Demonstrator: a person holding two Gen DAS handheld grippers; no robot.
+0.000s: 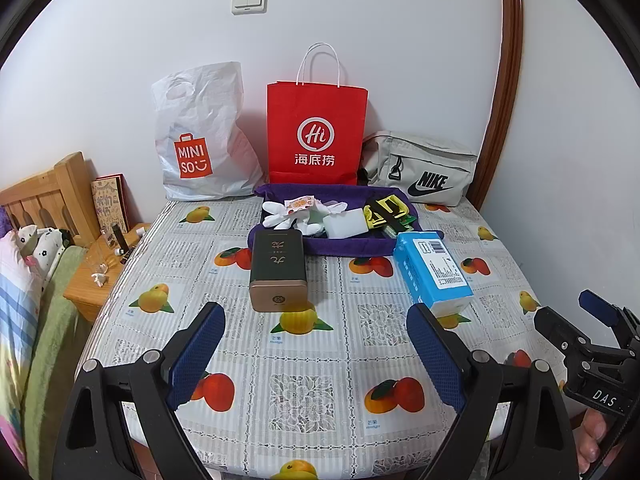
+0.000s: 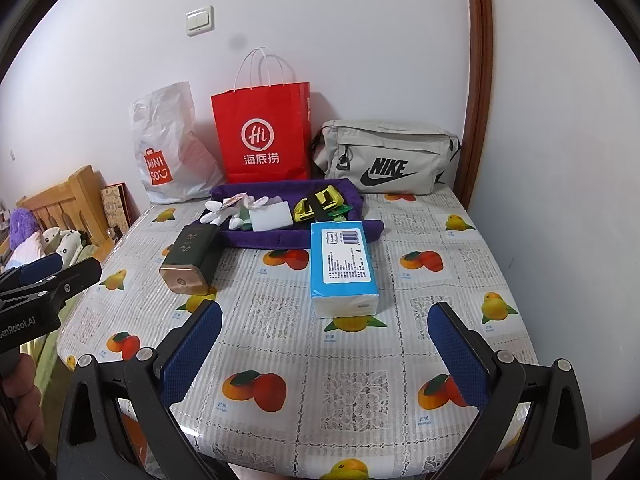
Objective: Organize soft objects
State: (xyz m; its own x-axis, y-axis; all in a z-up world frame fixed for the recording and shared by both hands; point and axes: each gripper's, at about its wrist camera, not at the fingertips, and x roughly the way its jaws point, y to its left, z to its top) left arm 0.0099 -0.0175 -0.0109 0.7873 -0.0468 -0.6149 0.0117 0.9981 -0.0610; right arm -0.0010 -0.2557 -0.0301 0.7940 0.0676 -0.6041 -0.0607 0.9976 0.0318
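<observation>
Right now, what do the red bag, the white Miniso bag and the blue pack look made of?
Red bag: probably matte paper, judging by crisp folds and twisted cord handles. White Miniso bag: thin plastic film, crinkled and slumped. Blue pack: glossy plastic wrap, apparently around soft white tissue showing at its end.

A plain white wall (image 1: 360, 20) fills the upper frame, with a double light switch (image 1: 249, 0) high at centre. A curved brown wooden frame (image 1: 512, 60) runs down the upper right. At the left edge stand a wooden headboard (image 1: 48, 196), a small wooden nightstand (image 1: 86, 280) and a bed (image 1: 20, 280) with patterned bedding. Light is even and soft.
</observation>
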